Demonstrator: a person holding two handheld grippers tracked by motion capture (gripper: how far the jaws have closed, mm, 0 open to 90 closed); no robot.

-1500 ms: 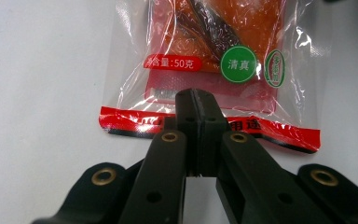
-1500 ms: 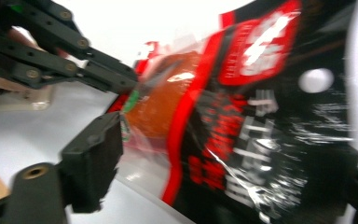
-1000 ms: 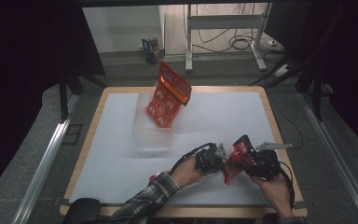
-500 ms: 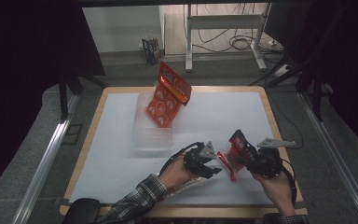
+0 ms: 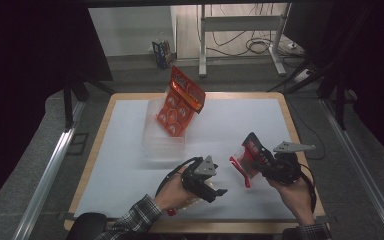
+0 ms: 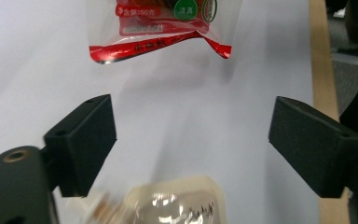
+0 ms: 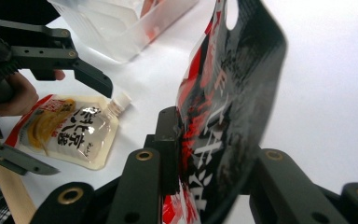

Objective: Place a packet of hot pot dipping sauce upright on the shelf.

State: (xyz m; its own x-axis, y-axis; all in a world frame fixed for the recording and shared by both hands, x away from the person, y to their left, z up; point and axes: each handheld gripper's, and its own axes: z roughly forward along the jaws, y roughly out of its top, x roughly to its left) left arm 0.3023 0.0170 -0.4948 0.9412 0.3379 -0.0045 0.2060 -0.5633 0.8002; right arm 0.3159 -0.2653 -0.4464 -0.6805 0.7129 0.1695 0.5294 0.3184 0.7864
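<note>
Centrally, a white table (image 5: 130,165) was seen. Above it, a red-and-black pouch (image 5: 247,157) was clamped by the right gripper (image 5: 260,162). The left gripper (image 5: 215,187), just opened wide, held nothing; a spouted pouch (image 7: 70,133) lay beneath.

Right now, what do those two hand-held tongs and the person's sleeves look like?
Both tongs are black. The left tongs and the right tongs each carry a grey three-cornered plate on top and trail a black cable. Their blocky black fingers have screw holes. The left sleeve is dark plaid, as is the right cuff.
</note>
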